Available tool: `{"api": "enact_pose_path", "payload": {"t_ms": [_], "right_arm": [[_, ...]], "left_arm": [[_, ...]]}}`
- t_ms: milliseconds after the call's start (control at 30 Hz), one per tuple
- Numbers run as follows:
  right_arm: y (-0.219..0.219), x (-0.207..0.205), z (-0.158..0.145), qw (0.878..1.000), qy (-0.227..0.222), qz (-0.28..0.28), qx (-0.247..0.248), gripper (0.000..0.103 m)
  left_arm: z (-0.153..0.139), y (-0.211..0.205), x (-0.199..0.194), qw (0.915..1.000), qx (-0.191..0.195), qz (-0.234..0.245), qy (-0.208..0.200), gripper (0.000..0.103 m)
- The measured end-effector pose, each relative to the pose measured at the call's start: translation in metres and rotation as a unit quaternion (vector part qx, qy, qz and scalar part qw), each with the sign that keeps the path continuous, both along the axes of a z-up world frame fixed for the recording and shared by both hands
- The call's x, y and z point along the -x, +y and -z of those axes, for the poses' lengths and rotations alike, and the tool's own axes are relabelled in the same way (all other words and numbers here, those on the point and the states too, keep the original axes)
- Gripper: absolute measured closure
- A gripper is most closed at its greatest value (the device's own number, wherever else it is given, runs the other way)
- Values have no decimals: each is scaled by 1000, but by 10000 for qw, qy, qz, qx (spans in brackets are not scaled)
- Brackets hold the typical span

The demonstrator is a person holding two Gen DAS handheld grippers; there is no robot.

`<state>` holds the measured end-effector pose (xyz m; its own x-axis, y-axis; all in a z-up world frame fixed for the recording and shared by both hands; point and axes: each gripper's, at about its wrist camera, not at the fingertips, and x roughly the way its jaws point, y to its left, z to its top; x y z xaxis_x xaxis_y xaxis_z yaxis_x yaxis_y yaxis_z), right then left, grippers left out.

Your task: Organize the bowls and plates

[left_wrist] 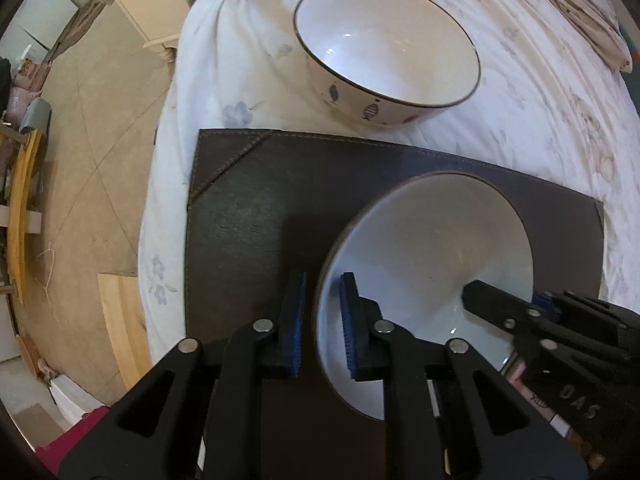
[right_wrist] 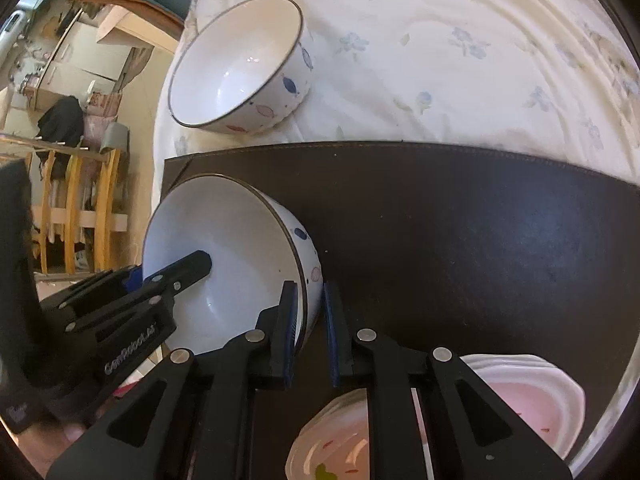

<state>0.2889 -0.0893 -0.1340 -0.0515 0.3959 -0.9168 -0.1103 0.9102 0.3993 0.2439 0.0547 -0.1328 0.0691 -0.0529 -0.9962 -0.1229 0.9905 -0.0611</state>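
A white bowl with a dark rim [left_wrist: 432, 248] [right_wrist: 224, 248] is over the dark leather mat [left_wrist: 256, 208] [right_wrist: 460, 220], tilted. My left gripper [left_wrist: 322, 320] straddles its left rim, one pad inside and one outside, with a gap to the rim. My right gripper [right_wrist: 310, 320] straddles its right rim the same way and shows in the left wrist view [left_wrist: 520, 312]. A second white bowl with fish marks [left_wrist: 384, 48] [right_wrist: 240, 68] stands upright on the flowered cloth beyond the mat.
Pink and white plates [right_wrist: 532, 392] and a patterned plate [right_wrist: 332, 440] lie near the mat's front right. The cloth-covered table's left edge [left_wrist: 168, 184] drops to a tiled floor with wooden chairs [right_wrist: 80, 208]. A folded cloth [left_wrist: 576, 12] lies at the far right.
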Motion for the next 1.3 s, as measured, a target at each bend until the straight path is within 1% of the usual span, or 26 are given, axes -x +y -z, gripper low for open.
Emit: {"api": "enact_pose_path", "payload": {"t_ms": [100,200,267,333,400,500,600,667,733,767,833,900,967,1033,1100,1167,1300], "right_arm": [[4,2,3,9999,-27,-74,64,88],[1,3,3,9999,-78,-74,33,88],[-2,4,1,9999,-122,-47,3,88],[-5,5,-4,9997,-215,-63,-26,88],[-6,6,-12,9995,-315,-49,-47,88],[-14,6,-28,9988,-464,59,-116,87],[-26,9,-42,9980,-555,237,-186,88],[-37,14,-52,9972,-607,378,-209,87],[-42,20,-63,9970,-652,368,-218,87],[-45,24,-72,9965,-722,349,-229,87],[-51,30,-87,9951,-895,329,-244,87],[-58,36,-105,9931,-1086,322,-288,87],[-66,43,-119,9917,-1216,321,-282,87],[-73,54,-130,9904,-1329,314,-209,87],[-85,68,-136,9898,-1368,342,-194,87],[-98,83,-134,9906,-1298,377,-221,87],[-120,117,-123,9923,-1110,510,-204,87]], "left_arm": [[-2,-4,2,10000,-51,48,21,93],[-4,-4,5,9999,105,-45,44,94],[-14,-7,7,10000,32,11,-92,94],[-26,-20,8,9994,-99,119,-301,94],[-38,-25,10,9988,-107,102,-470,94],[-57,-27,13,9977,37,83,-673,94],[-72,-37,25,9951,109,313,-926,94],[-86,-40,32,9925,108,425,-1142,94],[-101,-42,35,9900,220,420,-1330,94],[-108,-43,36,9886,304,395,-1424,94],[-120,-51,38,9849,332,435,-1642,94],[-130,-59,44,9809,247,644,-1819,94],[-135,-68,51,9774,278,800,-1935,94],[-136,-77,57,9757,384,936,-1943,94],[-132,-87,66,9757,514,1066,-1845,94],[-128,-98,74,9755,562,1214,-1744,94],[-127,-123,93,9703,571,1565,-1753,94]]}}
